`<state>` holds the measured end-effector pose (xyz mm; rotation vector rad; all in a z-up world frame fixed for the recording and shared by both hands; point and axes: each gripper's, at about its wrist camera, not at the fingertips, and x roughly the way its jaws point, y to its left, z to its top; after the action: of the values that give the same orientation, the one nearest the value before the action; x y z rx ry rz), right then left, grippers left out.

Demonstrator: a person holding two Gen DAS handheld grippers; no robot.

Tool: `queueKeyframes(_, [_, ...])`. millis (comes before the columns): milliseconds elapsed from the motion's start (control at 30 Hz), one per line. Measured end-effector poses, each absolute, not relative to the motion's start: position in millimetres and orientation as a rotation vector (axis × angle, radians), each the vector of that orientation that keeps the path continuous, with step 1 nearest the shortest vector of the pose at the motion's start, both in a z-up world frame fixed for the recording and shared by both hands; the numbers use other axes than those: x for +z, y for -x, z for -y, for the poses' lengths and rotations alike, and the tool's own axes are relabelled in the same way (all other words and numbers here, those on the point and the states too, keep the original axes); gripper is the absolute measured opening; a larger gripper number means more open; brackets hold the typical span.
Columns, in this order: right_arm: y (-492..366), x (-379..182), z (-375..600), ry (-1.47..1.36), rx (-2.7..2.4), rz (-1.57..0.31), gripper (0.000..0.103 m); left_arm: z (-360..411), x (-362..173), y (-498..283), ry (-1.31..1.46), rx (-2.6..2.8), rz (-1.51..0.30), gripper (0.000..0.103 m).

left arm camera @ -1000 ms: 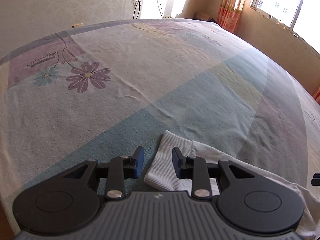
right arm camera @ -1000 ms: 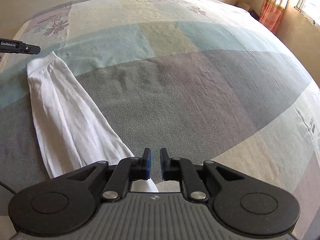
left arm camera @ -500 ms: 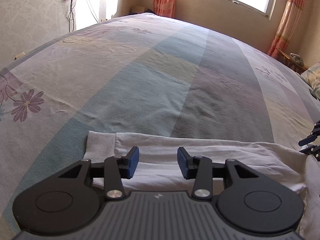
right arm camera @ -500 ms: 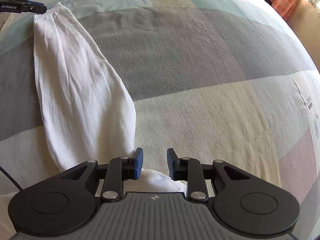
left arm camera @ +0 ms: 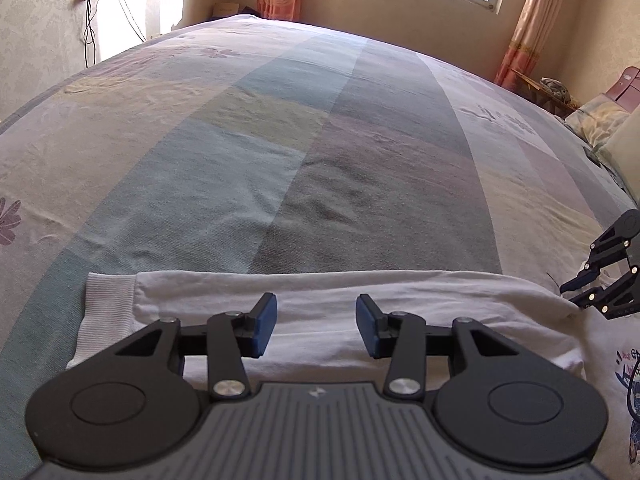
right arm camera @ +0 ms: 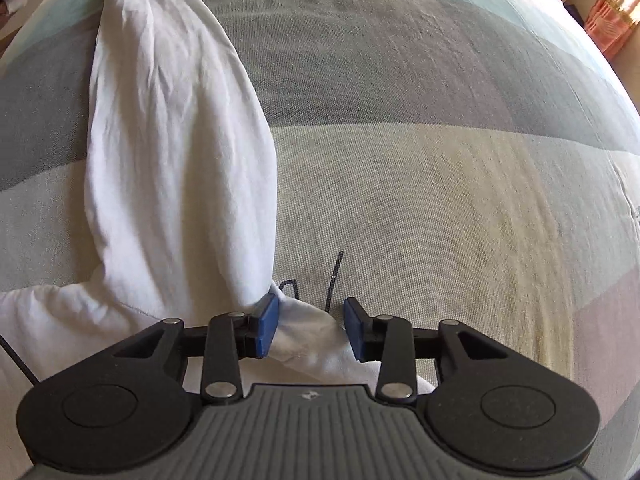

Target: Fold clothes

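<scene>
Shirt [left arm camera: 360,320] cut off below both tools, left tool [left arm camera: 316,330] and right tool [right arm camera: 306,328] gaping, empty

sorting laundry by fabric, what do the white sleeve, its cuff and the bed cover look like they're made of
Sleeve: thin, soft matte cloth, probably cotton jersey; it creases finely. Cuff: thicker ribbed knit, with visible parallel ribs. Bed cover: coarser woven cloth, likely cotton; its grainy texture shows, no sheen.

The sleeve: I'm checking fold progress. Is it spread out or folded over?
Spread out. The sleeve lies straight on the bedspread, ribbed cuff at its far end, not doubled over the shirt body.
</scene>
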<state>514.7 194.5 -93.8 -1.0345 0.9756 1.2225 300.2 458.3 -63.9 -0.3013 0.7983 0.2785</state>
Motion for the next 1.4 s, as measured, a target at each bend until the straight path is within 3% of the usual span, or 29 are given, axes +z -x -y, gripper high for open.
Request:
queueKeyframes(67, [-515.0, -90.9, -196.2, 1.018, 1.220, -0.995, 0.009, -454.9, -62.3, -301.8, 0.304, 0.279, -0.800, 0.043])
queueKeyframes(267, [-554.8, -71.8, -192.6, 0.757, 0.935, -0.930, 0.009, -444.5, -59.4, -310.3, 0.299, 0.263, -0.806, 0.043])
queueKeyframes(367, [-572.5, -62.5, -183.4, 0.605, 0.855, -0.959, 0.014, -435.6, -59.9, -318.2, 0.286, 0.227, -0.819, 0.044])
queueKeyframes(500, [-557.7, -52.4, -172.2, 0.496, 0.871, -0.994, 0.034, -421.7, -66.5, -332.9, 0.246, 0.173, -0.841, 0.045])
queueKeyframes(667, [-534.8, -61.7, -194.9, 0.574, 0.992, -0.923, 0.036, -413.1, -74.1, -344.8, 0.235, 0.142, -0.863, 0.045])
queueKeyframes(800, [-519.9, -69.3, -219.4, 0.682, 1.149, -0.858, 0.046, -411.8, -75.4, -341.7, 0.236, 0.145, -0.870, 0.045])
queueKeyframes(1400, [-502.1, -84.2, -229.0, 0.875, 1.220, -0.780, 0.049, -416.7, -80.0, -330.0, 0.276, 0.181, -0.876, 0.046])
